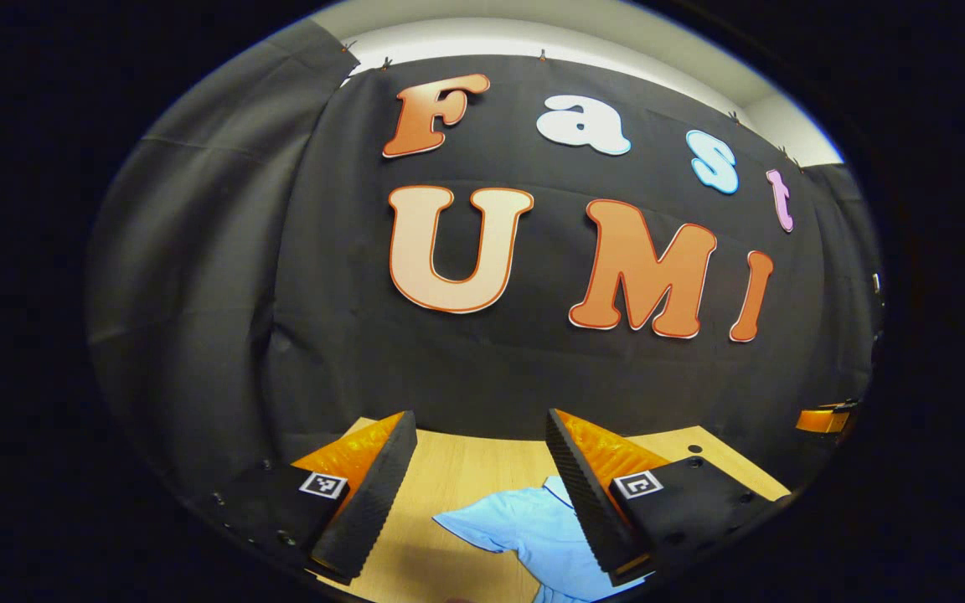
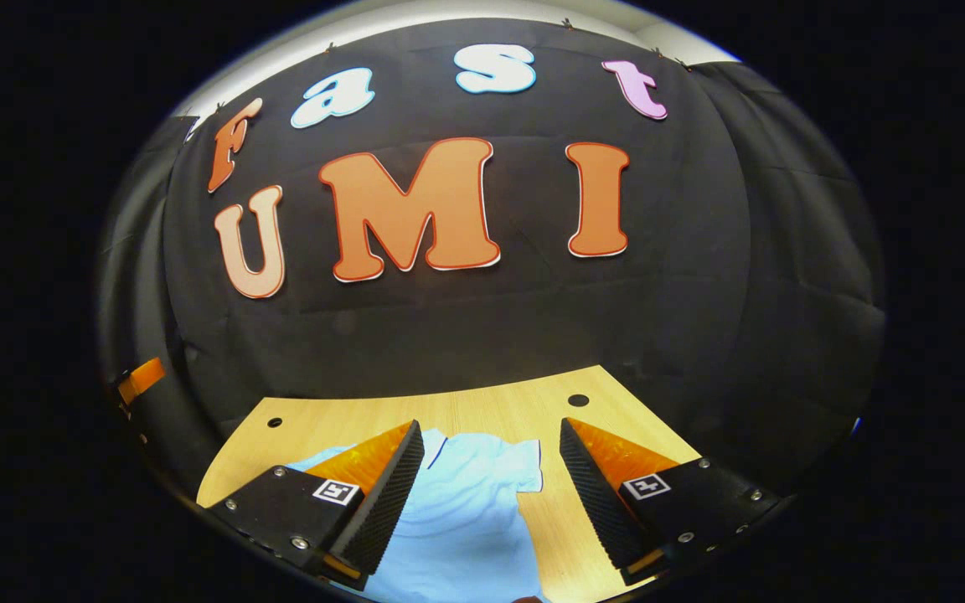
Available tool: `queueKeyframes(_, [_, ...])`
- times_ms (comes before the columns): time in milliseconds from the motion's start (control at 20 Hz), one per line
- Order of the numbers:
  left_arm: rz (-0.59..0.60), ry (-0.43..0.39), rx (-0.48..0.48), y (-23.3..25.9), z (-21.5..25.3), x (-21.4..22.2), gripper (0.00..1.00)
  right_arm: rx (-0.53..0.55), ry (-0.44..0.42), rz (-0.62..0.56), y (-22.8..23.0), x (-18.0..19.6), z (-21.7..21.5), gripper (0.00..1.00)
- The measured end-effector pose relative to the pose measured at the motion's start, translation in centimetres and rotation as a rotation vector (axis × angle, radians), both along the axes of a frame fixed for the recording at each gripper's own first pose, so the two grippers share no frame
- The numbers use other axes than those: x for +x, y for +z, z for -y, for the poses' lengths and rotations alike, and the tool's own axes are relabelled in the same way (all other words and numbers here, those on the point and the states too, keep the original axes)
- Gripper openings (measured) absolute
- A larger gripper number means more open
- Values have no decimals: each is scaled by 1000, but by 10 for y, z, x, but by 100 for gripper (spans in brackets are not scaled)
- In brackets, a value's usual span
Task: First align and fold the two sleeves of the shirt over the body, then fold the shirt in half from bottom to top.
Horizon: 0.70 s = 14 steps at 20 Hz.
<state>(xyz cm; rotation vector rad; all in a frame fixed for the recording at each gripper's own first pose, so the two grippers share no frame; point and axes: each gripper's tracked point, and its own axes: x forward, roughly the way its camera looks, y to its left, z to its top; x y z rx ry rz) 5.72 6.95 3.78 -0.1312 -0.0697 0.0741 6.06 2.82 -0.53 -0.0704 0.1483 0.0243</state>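
Left gripper [image 1: 478, 481]: fingers spread wide, nothing between them, held above the counter [image 1: 449, 477]. Between and below the fingers lies a light blue shirt [image 1: 533, 532], flat on the wooden surface. One short sleeve [image 1: 474, 528] points out toward the left finger and lies in the gap between the two fingers; the rest of the garment runs under and past the right finger. The shirt is not touched by either finger. At the far right edge of the left gripper view, beyond the right finger, part of the other gripper [image 1: 822, 419] is visible, too little of it to judge.

Right gripper [image 2: 491, 481]: fingers likewise spread wide, gripping nothing, raised above the counter [image 2: 466, 406]. The shirt [image 2: 457, 511] lies mostly between the fingers and extends under the left finger. One sleeve [image 2: 516, 469] lies between the fingers, nearer the right finger, its dark-trimmed hem just short of that finger. Bare wood shows beneath the right finger. The cloth shows soft wrinkles. Both sleeves lie out to the sides, not yet folded over the body.

Two small round holes [image 2: 579, 400] sit in the counter ahead of the fingers, near the far edge. Black cloth wall [image 2: 449, 335] stands behind the counter.
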Motion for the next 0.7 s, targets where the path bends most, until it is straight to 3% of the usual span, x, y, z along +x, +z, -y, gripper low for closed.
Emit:
queueKeyframes(300, [-16, 3, -27, -4, 22, 23, 100, -57, -35, -96, -16, 41, 25, 98])
queueKeyframes(700, [-28, 48, 33, -1, 21, 40, 100, -109, -37, -320, -50, 113, 36, 98])
